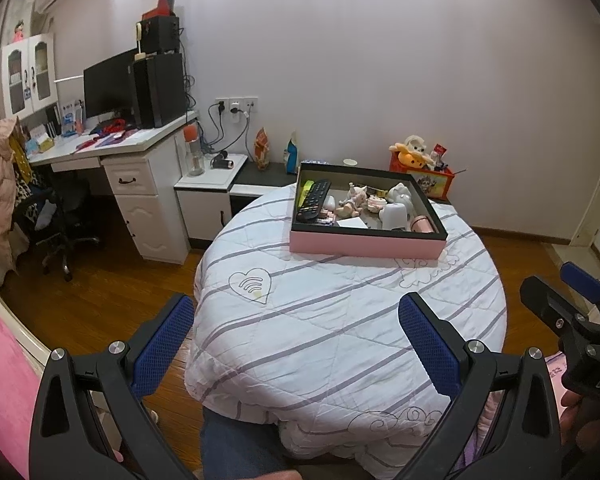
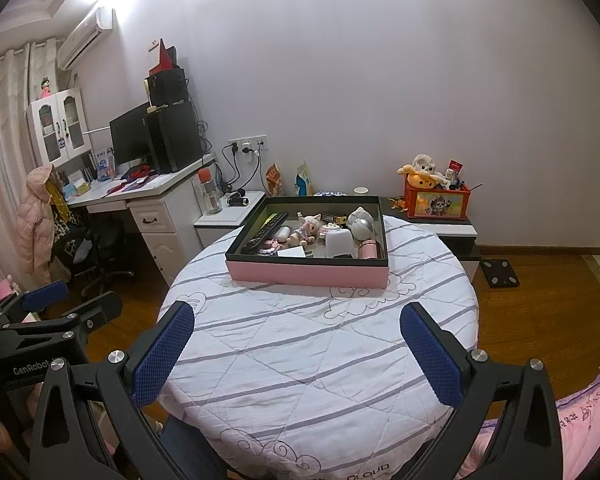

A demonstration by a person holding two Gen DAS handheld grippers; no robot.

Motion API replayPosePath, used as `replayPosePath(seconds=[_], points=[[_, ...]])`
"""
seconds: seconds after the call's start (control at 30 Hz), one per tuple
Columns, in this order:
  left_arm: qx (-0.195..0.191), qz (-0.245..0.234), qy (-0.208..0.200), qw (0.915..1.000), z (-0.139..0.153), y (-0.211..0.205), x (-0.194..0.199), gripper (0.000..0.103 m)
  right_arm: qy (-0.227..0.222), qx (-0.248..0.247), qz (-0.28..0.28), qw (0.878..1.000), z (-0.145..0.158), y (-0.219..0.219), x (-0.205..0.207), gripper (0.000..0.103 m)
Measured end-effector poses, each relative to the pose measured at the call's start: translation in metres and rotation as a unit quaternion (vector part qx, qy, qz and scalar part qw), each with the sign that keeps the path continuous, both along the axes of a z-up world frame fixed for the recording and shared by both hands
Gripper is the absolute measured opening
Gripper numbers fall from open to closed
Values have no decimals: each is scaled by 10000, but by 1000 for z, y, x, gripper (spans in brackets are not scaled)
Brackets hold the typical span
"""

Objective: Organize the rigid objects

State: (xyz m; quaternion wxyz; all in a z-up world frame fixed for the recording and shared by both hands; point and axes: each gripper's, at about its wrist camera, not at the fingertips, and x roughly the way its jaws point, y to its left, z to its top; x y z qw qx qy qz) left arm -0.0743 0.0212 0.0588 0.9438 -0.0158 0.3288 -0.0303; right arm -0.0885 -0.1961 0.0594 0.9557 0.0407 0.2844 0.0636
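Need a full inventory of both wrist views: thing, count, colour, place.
Shallow pink-sided tray box: 1, pink with black rim, far side of round table.
Black remote control: 1, black, left inside box.
Small doll figure: 1, pale, box middle.
White rounded cup-like item: 1, white, box right of middle.
Pink cylinder: 1, pink, box right front corner.
Round table with striped white quilted cover: 1, white with grey stripes, centre.
Orange toy crate: 1, orange, low cabinet behind table.
White desk: 1, white, left wall, holding a black monitor.
Left gripper: 1, black, blue pads, open, empty.
Right gripper: 1, black, blue pads, open, empty.
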Motion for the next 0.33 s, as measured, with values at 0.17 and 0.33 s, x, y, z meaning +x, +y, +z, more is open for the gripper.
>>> replayPosePath(seconds=[0.17, 0.33], points=[[-64, -58, -90, 9999, 3, 1, -1, 103, 4, -1, 4, 10000, 0, 0, 0, 103], [-46, -156, -67, 9998, 3, -6, -2, 103, 0, 0, 3, 10000, 0, 0, 0, 103]])
